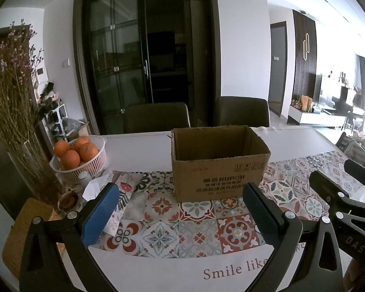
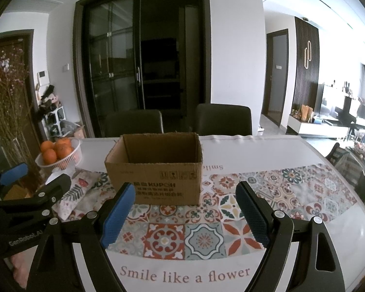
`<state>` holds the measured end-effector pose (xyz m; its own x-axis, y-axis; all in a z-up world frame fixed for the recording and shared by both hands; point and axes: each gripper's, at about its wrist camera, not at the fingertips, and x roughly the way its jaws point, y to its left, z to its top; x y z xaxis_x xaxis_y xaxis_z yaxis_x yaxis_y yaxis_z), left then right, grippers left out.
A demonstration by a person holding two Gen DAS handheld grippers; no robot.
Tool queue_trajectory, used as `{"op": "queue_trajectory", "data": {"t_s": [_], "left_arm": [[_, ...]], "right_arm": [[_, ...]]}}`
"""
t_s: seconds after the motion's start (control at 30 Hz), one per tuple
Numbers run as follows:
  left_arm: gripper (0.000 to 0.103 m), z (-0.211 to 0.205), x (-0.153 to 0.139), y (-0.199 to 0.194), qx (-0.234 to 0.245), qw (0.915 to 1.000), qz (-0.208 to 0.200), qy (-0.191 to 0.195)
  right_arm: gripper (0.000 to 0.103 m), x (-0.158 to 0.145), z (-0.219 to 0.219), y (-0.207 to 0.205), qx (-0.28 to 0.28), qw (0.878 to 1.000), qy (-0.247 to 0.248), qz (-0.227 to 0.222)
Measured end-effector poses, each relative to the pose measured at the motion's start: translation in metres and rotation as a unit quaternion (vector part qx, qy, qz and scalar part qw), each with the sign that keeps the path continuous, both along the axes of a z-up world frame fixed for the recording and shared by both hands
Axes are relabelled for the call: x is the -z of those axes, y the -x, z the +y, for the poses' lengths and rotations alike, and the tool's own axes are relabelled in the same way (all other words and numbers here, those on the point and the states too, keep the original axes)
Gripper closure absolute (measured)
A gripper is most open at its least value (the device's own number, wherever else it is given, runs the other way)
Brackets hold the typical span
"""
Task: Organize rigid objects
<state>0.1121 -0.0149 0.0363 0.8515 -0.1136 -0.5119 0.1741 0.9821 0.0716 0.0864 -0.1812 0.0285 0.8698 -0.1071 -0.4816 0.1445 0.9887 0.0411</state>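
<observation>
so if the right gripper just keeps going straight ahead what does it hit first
Probably the cardboard box: the open right gripper points at its printed front wall, with only patterned tablecloth between. Depth is hard to judge.

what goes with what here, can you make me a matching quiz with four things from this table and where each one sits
Things:
1. cardboard box
2. oranges
3. dried flowers
4. left gripper

Places or states:
A. heaped in a white slotted basket
B. upright in a glass vase at the table's left edge
C. open-topped, on the patterned runner
D. jaws wide open, holding nothing

Pairs: 1-C, 2-A, 3-B, 4-D
</observation>
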Motion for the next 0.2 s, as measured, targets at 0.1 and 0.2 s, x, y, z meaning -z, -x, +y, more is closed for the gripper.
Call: {"op": "queue_trajectory", "data": {"t_s": [0.1,0.2], "left_arm": [[0.000,-0.0002,0.0010,0.0016,0.000,1.0000,0.002,0.000],[0.000,-0.0002,0.0009,0.0024,-0.001,1.0000,0.002,0.000]], "right_arm": [[0.018,0.0005,0.0000,-0.0005,-0.001,1.000,0.000,0.000],[0.018,0.0009,-0.0003,-0.0008,0.000,1.000,0.000,0.001]]}}
